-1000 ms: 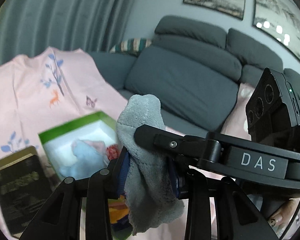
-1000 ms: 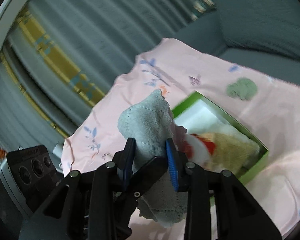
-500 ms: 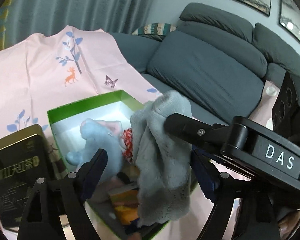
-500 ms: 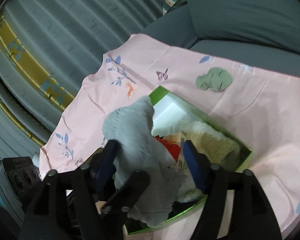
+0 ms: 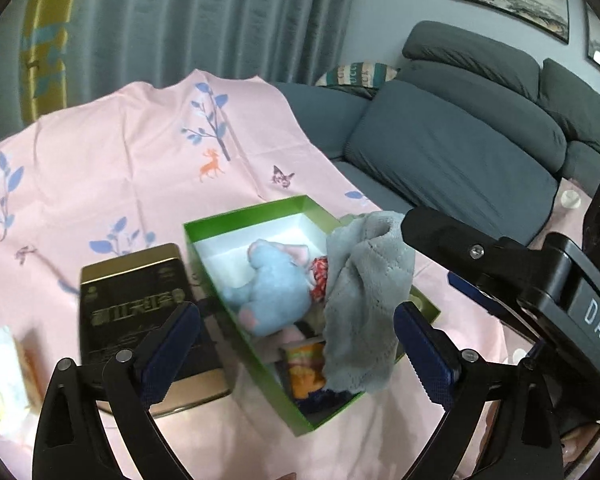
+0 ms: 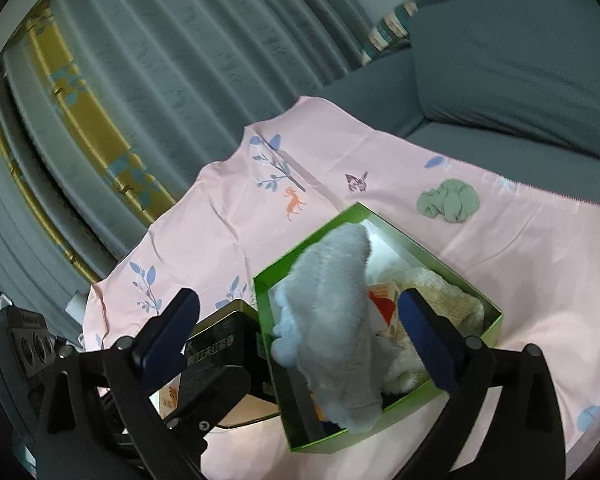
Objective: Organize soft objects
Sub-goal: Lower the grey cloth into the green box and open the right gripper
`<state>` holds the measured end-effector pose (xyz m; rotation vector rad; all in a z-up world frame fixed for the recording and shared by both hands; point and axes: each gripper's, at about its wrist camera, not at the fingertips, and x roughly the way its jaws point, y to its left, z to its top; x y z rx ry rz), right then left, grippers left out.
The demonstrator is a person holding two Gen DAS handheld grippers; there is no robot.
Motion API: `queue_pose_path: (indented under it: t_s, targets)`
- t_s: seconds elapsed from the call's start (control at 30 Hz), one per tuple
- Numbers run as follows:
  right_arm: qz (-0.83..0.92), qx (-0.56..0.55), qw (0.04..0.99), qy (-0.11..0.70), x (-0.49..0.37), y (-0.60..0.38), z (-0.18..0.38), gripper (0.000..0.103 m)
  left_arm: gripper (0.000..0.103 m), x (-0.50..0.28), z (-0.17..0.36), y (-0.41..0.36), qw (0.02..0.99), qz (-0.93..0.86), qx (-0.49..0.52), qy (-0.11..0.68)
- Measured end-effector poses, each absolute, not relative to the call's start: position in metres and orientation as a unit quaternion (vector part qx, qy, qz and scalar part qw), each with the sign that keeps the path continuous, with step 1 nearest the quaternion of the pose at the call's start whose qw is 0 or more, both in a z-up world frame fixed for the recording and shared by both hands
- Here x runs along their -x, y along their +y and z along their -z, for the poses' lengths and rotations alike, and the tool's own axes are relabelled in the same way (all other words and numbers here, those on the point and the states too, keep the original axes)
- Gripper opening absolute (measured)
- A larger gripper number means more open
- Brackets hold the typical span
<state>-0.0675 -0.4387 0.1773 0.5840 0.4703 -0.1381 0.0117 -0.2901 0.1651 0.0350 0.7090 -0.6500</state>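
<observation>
A grey cloth (image 5: 366,304) (image 6: 334,328) hangs loose over the green box (image 5: 256,360) (image 6: 488,304), between the wide-apart fingers of both grippers and free of them. My left gripper (image 5: 296,352) is open and empty above the box. My right gripper (image 6: 296,336) is open and empty too; its arm (image 5: 500,264) crosses the left wrist view. In the box lie a blue plush toy (image 5: 272,284), a cream plush (image 6: 440,300) and small packets (image 5: 304,368).
A black and gold tin (image 5: 140,320) (image 6: 216,344) lies left of the box on the pink cloth (image 5: 120,168). A white packet (image 5: 8,372) sits at the far left. A green cloth (image 6: 448,200) lies beyond the box. A grey sofa (image 5: 460,140) stands behind.
Both grippers, shut on the grey cloth a second ago, have opened wide and pulled back. The cloth has dropped toward the green box.
</observation>
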Motion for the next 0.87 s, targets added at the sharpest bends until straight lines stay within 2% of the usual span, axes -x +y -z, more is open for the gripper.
queue_pose_path:
  t_s: [0.37, 0.87]
  targets:
    - [0.114, -0.208, 0.946, 0.222, 0.092, -0.414, -0.202, 0.102, 0.098, 0.005, -0.183, -0.264, 0.898, 0.293, -0.006, 0.329]
    - [0.141, -0.190, 0.944, 0.230, 0.095, -0.407, -0.200, 0.102, 0.098, 0.008, -0.180, -0.256, 0.896, 0.293, -0.002, 0.335]
